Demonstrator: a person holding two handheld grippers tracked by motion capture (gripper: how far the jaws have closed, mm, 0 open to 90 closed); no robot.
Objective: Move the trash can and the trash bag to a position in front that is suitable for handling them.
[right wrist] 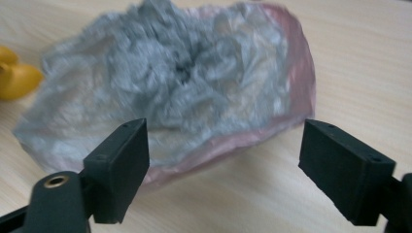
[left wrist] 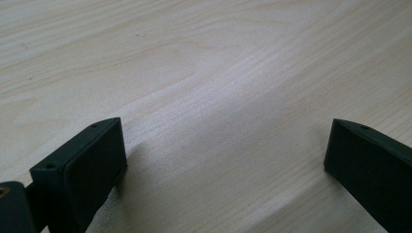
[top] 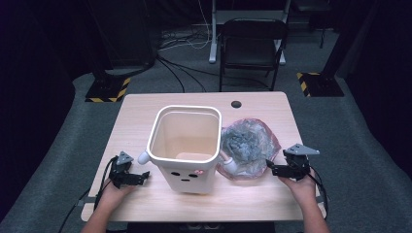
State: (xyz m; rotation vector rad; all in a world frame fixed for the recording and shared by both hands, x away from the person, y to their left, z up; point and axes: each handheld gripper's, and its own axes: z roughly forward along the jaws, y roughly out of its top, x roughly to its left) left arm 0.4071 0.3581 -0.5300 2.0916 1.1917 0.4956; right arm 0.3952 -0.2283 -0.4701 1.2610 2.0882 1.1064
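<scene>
While your left gripper (top: 141, 175) is resting spread on the counter (top: 252, 199), your right gripper (right wrist: 223, 160) is hovering, jaws spread, before the crumpled bag (right wrist: 194, 82)

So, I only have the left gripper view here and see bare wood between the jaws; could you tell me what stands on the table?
Observer: A cream bin with a small face on its front stands mid-table, upright and open.
Operator: Thanks. Is anything beside it?
Observer: A crumpled grey and pink plastic bag lies to its right, on the table.
Operator: And where is the right gripper, please?
Observer: The right gripper faces the bag's near edge with jaws open, nothing between them.
</scene>
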